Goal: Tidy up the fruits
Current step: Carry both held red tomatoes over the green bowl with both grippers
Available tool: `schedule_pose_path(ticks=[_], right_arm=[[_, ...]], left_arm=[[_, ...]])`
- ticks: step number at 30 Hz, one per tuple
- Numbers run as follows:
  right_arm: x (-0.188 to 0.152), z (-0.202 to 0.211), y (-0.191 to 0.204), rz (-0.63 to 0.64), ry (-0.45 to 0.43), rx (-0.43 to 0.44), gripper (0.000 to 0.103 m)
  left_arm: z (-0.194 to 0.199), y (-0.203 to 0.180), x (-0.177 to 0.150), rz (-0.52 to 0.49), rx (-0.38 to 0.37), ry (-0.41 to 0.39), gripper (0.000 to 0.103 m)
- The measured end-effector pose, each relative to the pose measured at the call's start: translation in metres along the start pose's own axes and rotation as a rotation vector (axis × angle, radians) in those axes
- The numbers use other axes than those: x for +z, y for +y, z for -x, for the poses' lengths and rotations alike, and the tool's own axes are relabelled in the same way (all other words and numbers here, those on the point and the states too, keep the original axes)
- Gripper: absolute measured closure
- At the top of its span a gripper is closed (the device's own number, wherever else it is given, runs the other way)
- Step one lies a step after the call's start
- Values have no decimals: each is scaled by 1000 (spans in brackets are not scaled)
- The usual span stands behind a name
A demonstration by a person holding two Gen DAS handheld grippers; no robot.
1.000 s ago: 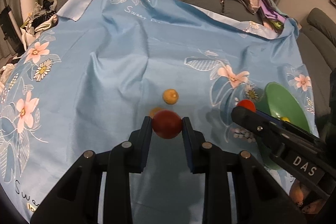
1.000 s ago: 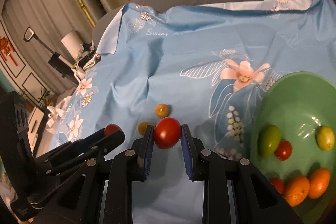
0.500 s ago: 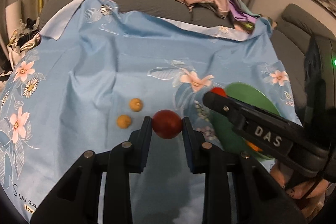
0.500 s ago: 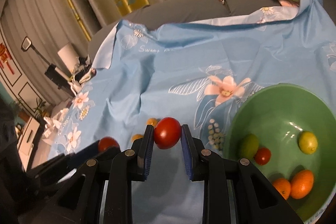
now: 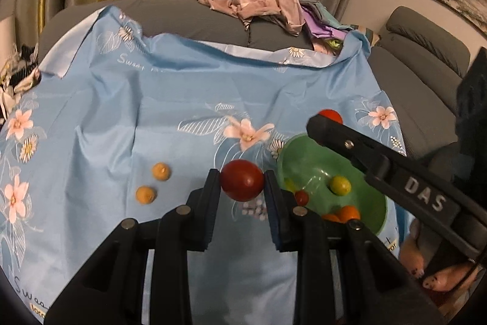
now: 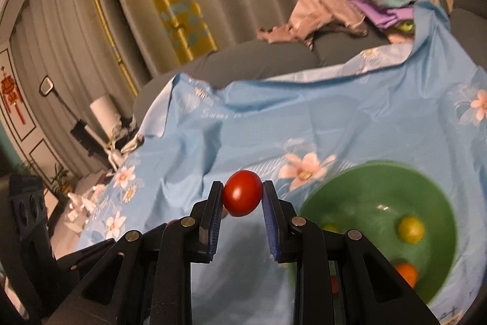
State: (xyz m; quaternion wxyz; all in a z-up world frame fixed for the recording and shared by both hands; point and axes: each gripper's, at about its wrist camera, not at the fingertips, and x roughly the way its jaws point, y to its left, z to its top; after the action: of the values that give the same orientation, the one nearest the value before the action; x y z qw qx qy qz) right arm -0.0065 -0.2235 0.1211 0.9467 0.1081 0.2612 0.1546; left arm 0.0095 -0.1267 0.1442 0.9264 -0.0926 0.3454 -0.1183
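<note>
- Dark red tomato [image 5: 242, 180] clamped in the left hand-held gripper [image 5: 242, 188], held above the blue floral cloth [image 5: 121, 118], just left of the green bowl [image 5: 377, 221].
- Brighter red tomato [image 6: 242, 193] clamped in the right hand-held gripper [image 6: 242, 197], up-left of the same bowl (in its own view).
- Bowl holds a lime-yellow fruit [image 5: 340, 184], oranges and a small red one.
- Two small orange fruits [image 5: 160, 171] not yet collected from the cloth.
- Risk: both grippers converge on one bowl, so they could collide; a high release could bounce a tomato out; smooth skin could slip.
</note>
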Motion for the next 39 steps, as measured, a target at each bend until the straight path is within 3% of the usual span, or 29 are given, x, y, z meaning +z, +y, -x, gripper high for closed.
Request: schedule_pose_path(ticks=[5, 17, 25, 39], right_arm=[[4, 14, -20, -42, -42, -20, 75], [5, 47, -96, -161, -81, -203, 75], [1, 39, -127, -234, -34, -253, 75], [-6, 19, -145, -259, 64, -280, 75]], left_arm=[[-18, -21, 5, -19, -54, 26, 74], [-65, -87, -2, -157, -139, 106, 74], [-85, -106, -6, -186, -143, 149, 74], [-110, -118, -12, -204, -127, 213, 74]])
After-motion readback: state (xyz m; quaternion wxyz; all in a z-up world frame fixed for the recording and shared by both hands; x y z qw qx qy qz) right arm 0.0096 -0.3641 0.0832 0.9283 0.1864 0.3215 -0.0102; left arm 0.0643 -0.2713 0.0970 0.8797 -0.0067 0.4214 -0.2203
